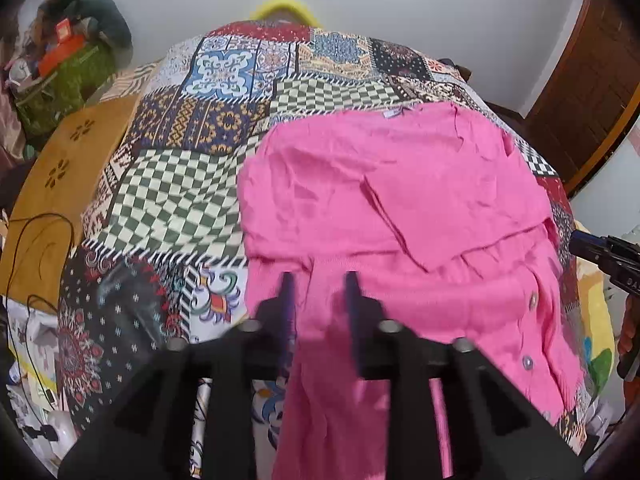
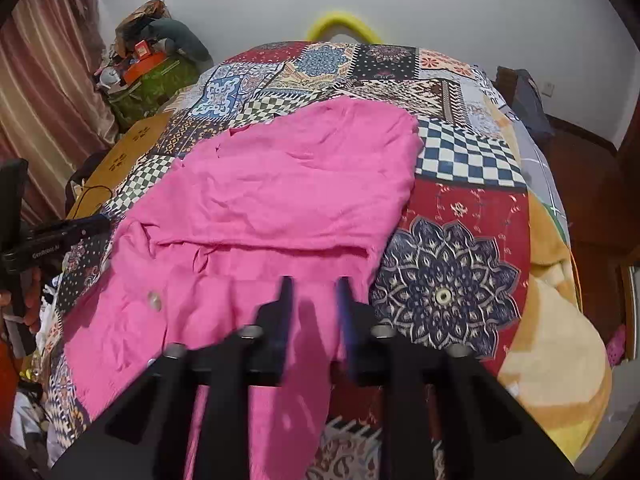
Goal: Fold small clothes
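A small pink buttoned garment (image 1: 400,208) lies partly folded on a patchwork bedspread (image 1: 192,184). It also shows in the right wrist view (image 2: 272,200). My left gripper (image 1: 318,280) hangs over the garment's near left edge, its jaws apart with pink cloth running between them. My right gripper (image 2: 312,284) hangs over the near right edge, its jaws also apart with pink cloth between them. Whether either gripper pinches the cloth is not clear. Each gripper shows at the side of the other's view: the right gripper (image 1: 600,256), the left gripper (image 2: 60,236).
A wooden bed board (image 1: 60,184) with a black cable (image 1: 24,272) lies left of the bedspread. Cluttered boxes and bags (image 1: 68,52) are piled at the far left. A yellow-orange blanket (image 2: 560,340) lies to the right, and a wooden door (image 1: 592,80) stands at the far right.
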`<state>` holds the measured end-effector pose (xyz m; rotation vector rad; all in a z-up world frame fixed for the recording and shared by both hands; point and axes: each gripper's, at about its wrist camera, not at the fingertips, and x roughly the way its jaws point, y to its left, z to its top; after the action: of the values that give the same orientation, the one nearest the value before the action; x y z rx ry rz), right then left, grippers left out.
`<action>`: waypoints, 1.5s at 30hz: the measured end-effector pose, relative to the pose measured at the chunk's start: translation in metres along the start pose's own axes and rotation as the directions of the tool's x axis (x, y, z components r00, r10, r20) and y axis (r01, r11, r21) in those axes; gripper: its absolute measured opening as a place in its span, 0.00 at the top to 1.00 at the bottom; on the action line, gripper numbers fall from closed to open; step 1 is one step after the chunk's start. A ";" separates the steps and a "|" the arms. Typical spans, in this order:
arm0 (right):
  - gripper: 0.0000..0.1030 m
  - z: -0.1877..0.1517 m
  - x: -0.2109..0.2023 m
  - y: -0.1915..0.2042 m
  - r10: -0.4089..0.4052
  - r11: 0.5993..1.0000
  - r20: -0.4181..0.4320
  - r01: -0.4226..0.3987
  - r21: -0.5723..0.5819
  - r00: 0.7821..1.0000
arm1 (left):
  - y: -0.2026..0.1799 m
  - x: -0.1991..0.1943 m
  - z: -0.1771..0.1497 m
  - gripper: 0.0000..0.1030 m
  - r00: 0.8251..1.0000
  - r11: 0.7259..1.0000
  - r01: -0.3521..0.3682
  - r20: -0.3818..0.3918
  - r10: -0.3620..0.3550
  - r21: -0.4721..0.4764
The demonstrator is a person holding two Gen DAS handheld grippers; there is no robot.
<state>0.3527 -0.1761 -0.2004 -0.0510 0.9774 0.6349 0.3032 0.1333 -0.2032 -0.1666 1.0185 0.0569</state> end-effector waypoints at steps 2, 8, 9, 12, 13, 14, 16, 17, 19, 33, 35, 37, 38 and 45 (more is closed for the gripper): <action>0.59 -0.008 -0.009 0.001 -0.003 1.000 0.002 0.003 -0.009 1.000 | 0.001 -0.008 -0.010 0.57 1.000 1.000 -0.013 0.007 0.013 0.008; 0.52 -0.036 -0.030 0.008 -0.010 0.999 -0.022 0.009 -0.038 1.000 | 0.009 -0.031 -0.044 0.50 1.000 1.000 0.002 -0.019 -0.002 0.003; 0.52 -0.042 -0.033 0.009 -0.008 0.999 -0.028 0.007 -0.038 1.000 | 0.011 -0.034 -0.051 0.49 1.000 1.000 0.004 -0.026 -0.005 -0.002; 0.52 -0.062 -0.034 0.012 0.002 0.999 -0.061 -0.004 -0.039 0.998 | 0.018 -0.039 -0.074 0.49 0.998 1.000 0.008 -0.060 -0.009 -0.018; 0.52 -0.069 -0.033 0.013 0.002 0.999 -0.076 -0.005 -0.041 0.997 | 0.022 -0.039 -0.084 0.49 0.997 1.000 0.006 -0.075 -0.008 -0.028; 0.52 -0.076 -0.032 0.013 0.005 0.999 -0.091 -0.009 -0.042 0.996 | 0.025 -0.039 -0.090 0.49 0.996 0.999 0.004 -0.086 -0.007 -0.036; 0.52 -0.087 -0.029 0.013 0.012 0.999 -0.114 -0.016 -0.031 0.993 | 0.032 -0.038 -0.103 0.49 0.994 0.998 -0.001 -0.111 -0.005 -0.058; 0.52 -0.092 -0.027 0.013 0.020 1.000 -0.124 -0.022 -0.020 0.992 | 0.036 -0.038 -0.110 0.49 0.992 0.997 0.002 -0.124 -0.011 -0.076; 0.52 -0.099 -0.024 0.011 0.040 0.999 -0.138 -0.040 0.005 0.990 | 0.041 -0.041 -0.118 0.49 0.992 0.993 0.026 -0.119 -0.039 -0.111; 0.93 -0.100 -0.036 0.032 0.088 0.995 -0.076 -0.092 -0.042 0.993 | 0.015 -0.060 -0.126 0.95 0.990 0.991 0.120 -0.068 -0.123 -0.052; 0.93 -0.094 -0.043 0.031 0.089 0.995 -0.048 -0.091 -0.044 0.995 | 0.010 -0.071 -0.120 0.95 0.994 0.994 0.105 -0.027 -0.105 -0.019; 0.94 -0.085 -0.053 0.029 0.090 0.995 -0.011 -0.091 -0.048 0.996 | 0.010 -0.081 -0.111 0.95 0.994 0.994 0.106 0.009 -0.106 -0.015; 0.94 -0.078 -0.059 0.027 0.091 0.995 0.008 -0.090 -0.052 0.996 | 0.009 -0.089 -0.104 0.95 0.994 0.994 0.106 0.036 -0.105 -0.015; 0.94 -0.041 -0.092 0.027 0.081 0.994 0.135 -0.071 -0.080 0.987 | 0.001 -0.137 -0.045 0.95 0.972 0.995 0.100 0.215 -0.099 0.002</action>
<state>0.2715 -0.2109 -0.1453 -0.0352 0.8245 0.7358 0.1938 0.1308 -0.1099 -0.2144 0.7926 -0.0121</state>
